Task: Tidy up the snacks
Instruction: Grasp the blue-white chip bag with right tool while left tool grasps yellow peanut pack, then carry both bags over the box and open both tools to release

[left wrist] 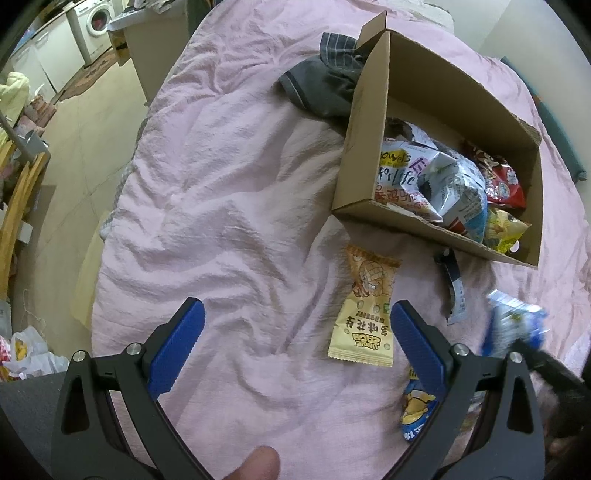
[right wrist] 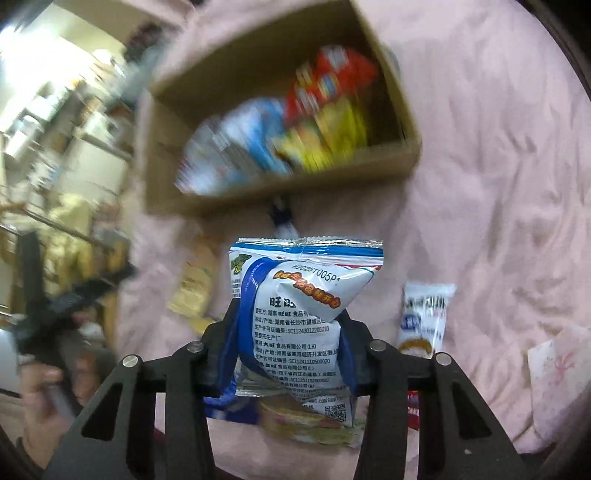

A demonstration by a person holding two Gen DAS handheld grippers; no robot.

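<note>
An open cardboard box (left wrist: 364,125) with several snack bags lies on the pink bedspread (left wrist: 221,184); it also shows blurred in the right wrist view (right wrist: 388,162). My left gripper (left wrist: 295,325) is open and empty above the bedspread, with a yellow peanut packet (left wrist: 365,310) lying just inside its right finger. My right gripper (right wrist: 291,332) is shut on a blue and white snack bag (right wrist: 299,317) and holds it up in front of the box. That bag appears blurred at the right of the left wrist view (left wrist: 517,321).
A grey striped cloth (left wrist: 325,77) lies behind the box. A small dark wrapper (left wrist: 452,284) and a blue snack packet (left wrist: 415,410) lie near the left gripper. A white snack packet (right wrist: 424,317) lies right of the held bag. The floor and a washing machine (left wrist: 96,22) lie left of the bed.
</note>
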